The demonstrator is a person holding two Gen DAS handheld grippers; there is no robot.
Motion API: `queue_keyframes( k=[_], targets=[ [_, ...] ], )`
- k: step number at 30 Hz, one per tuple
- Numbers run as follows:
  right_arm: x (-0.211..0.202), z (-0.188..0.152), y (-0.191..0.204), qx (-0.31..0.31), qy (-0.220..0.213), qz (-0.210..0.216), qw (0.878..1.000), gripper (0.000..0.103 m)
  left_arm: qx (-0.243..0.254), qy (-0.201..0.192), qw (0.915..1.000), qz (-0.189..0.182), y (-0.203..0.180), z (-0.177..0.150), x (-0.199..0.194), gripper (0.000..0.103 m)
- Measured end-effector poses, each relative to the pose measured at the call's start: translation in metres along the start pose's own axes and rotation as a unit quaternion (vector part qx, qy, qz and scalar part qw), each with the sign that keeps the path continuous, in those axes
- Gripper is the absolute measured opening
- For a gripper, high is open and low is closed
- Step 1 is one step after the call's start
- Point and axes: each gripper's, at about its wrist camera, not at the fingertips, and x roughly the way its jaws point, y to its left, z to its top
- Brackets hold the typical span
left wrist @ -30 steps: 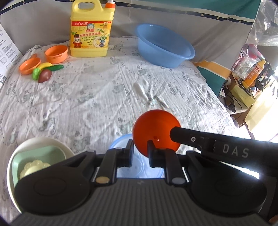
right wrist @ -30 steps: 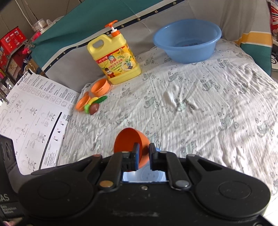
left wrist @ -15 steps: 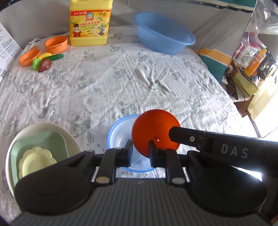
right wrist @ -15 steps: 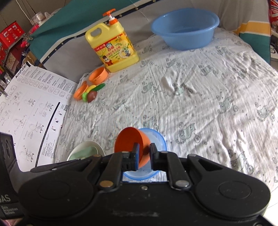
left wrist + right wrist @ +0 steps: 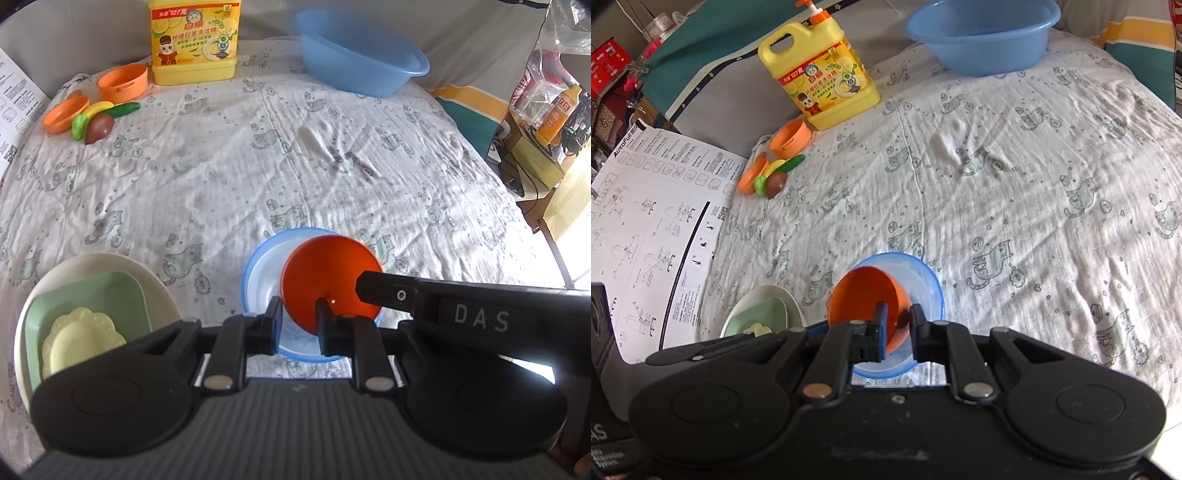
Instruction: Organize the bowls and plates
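An orange bowl (image 5: 328, 273) hangs tilted over a blue-rimmed bowl (image 5: 246, 284) on the patterned cloth. My left gripper (image 5: 299, 317) is shut on the orange bowl's near rim. Its opposite rim is pinched by my right gripper (image 5: 897, 325), one finger (image 5: 388, 291) of which reaches in from the right in the left wrist view. From the right wrist, the orange bowl (image 5: 864, 299) covers the left part of the blue bowl (image 5: 925, 284). To the left lies a stack: a white plate (image 5: 155, 280), a green square dish (image 5: 85, 295) and a small yellow scalloped plate (image 5: 81, 339).
At the back stand a yellow detergent jug (image 5: 194, 40) and a blue basin (image 5: 362, 62). An orange toy pot (image 5: 123, 83) and toy vegetables (image 5: 99, 118) lie back left. A printed sheet (image 5: 646, 221) hangs at the left edge. Shelves and bottles crowd the right side.
Both grippers have sunk with the orange bowl towards the blue bowl. More of the blue bowl and the plate stack shows now.
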Motion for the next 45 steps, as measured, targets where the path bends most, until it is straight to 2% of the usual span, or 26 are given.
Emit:
queue_keyframes(
  k=[3, 4, 5, 6, 8, 10, 12, 14, 23, 33, 45],
  targets=[
    [0.002, 0.0, 0.0, -0.004, 0.001, 0.002, 1.0, 0.016, 0.002, -0.002, 1.0, 0.005, 0.001, -0.001, -0.001, 0.024],
    [0.002, 0.0, 0.001, -0.009, -0.002, -0.003, 1.0, 0.019, 0.002, -0.005, 0.9999, 0.01, 0.002, -0.001, -0.003, 0.027],
    [0.001, 0.001, 0.001, -0.013, -0.007, -0.009, 1.0, 0.027, 0.001, -0.009, 0.9998, 0.016, 0.003, -0.001, -0.005, 0.038],
    [0.0, 0.001, 0.001, -0.015, -0.013, -0.012, 1.0, 0.033, -0.001, -0.015, 0.9997, 0.021, 0.006, -0.001, -0.007, 0.057],
    [-0.004, 0.003, -0.002, -0.01, -0.021, -0.013, 1.0, 0.07, -0.006, -0.033, 0.999, 0.03, 0.01, -0.002, -0.013, 0.077],
    [-0.007, 0.004, -0.004, -0.006, -0.031, -0.016, 0.999, 0.086, -0.012, -0.046, 0.9983, 0.034, 0.016, -0.002, -0.018, 0.086],
    [-0.01, 0.005, -0.007, -0.003, -0.037, -0.02, 0.999, 0.091, -0.018, -0.053, 0.9978, 0.035, 0.021, -0.003, -0.022, 0.099],
    [-0.011, 0.005, -0.01, 0.001, -0.04, -0.026, 0.999, 0.103, -0.022, -0.061, 0.9971, 0.04, 0.024, -0.004, -0.025, 0.103],
    [-0.012, -0.004, -0.024, 0.021, -0.033, -0.045, 0.998, 0.103, -0.033, -0.062, 0.9968, 0.038, 0.036, -0.01, -0.027, 0.103],
    [-0.019, -0.008, -0.023, 0.019, -0.044, -0.05, 0.998, 0.103, -0.019, -0.067, 0.9972, 0.027, 0.038, -0.013, -0.028, 0.103],
    [0.001, -0.01, -0.023, 0.019, -0.019, -0.056, 0.998, 0.103, 0.0, -0.062, 0.998, 0.016, 0.041, -0.029, -0.007, 0.103]
  ],
)
